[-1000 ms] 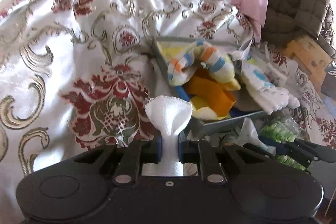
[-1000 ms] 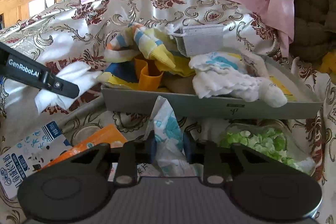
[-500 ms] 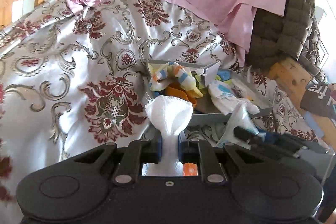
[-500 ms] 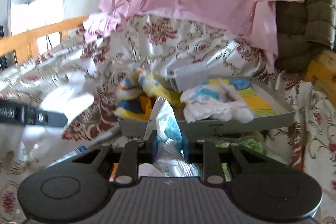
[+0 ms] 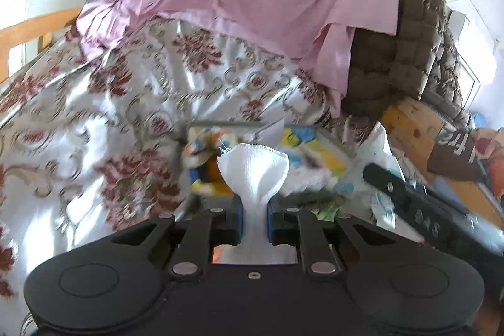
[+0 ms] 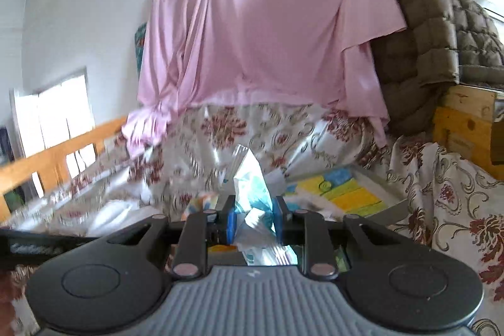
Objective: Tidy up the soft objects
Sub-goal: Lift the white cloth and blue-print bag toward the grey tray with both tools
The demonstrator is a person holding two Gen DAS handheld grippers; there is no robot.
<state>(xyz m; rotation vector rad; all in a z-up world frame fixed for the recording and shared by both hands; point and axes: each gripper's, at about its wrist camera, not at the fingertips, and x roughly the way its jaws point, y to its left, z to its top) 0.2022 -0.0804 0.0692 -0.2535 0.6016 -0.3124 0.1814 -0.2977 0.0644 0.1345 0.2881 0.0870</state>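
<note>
1. The white cloth (image 5: pixel 254 175) sits pinched between the left gripper (image 5: pixel 255 214) fingers, its bunched neck caught at the blue pads and its loose end fanning out above and ahead of them.
2. The plastic packet (image 6: pixel 252 194), printed in teal and white, is caught the same way in the right gripper (image 6: pixel 253 221), with its crumpled top standing up past the pads.
3. The left fingers are drawn in narrow, clamped on the cloth; the right fingers are a little wider apart but closed onto the packet on both sides.
4. Beyond both grippers lies a grey tray (image 6: pixel 375 181) on the floral bedspread (image 5: pixel 94 128); a striped soft toy (image 5: pixel 201 147) and other pale cloths fill it, though motion blur smears the detail.
5. In the left view the right gripper's dark arm crosses the lower right, its packet showing just beside the tray's near corner.
6. A pink sheet (image 6: pixel 267 30) hangs behind the bed, with a brown quilted cover (image 6: pixel 441 30) piled to its right above a wooden frame (image 6: pixel 466 115).
7. A wooden rail (image 6: pixel 63 153) runs along the bed's left side.
</note>
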